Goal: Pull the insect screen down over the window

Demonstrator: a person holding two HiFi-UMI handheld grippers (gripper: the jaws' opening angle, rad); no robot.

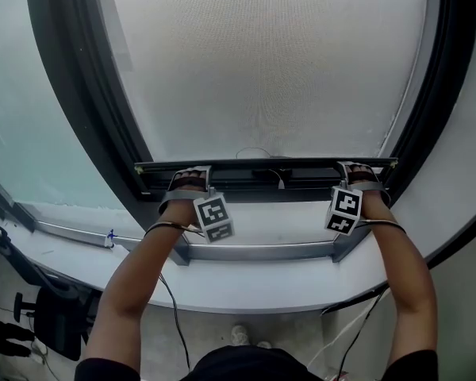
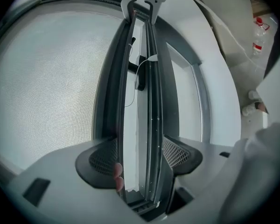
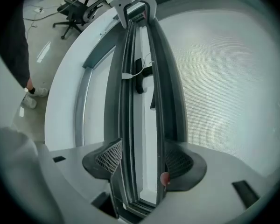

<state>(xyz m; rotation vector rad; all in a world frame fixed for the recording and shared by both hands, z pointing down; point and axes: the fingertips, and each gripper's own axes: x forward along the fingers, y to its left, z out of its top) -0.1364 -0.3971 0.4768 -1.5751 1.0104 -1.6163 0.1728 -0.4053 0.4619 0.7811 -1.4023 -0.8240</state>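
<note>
Materials: the insect screen is a fine, pale grey mesh. It hangs flat and taut inside a dark, smooth window frame. Its lower edge ends in a long, dark, channelled bottom bar. The bar lies level, low in the opening, just above a grey metal rail and the smooth white sill. A thin pale cord loops at the bar's middle.

Count: we note one screen, one bar, two grippers and two marker cubes, one cube on each gripper. Each cube is white with black squares.

Fingers: the left gripper sits near the bar's left end and the right gripper near its right end, well apart. In the left gripper view, the left pads are black and cross-hatched. They stand only the bar's width apart and press on its two sides, pinching it. The bar runs away between them toward the other gripper. In the right gripper view, the right pads have the same texture and clamp the bar in the same way.

A small pink spot shows beside one pad in each gripper view, and we cannot tell what it is.
</note>
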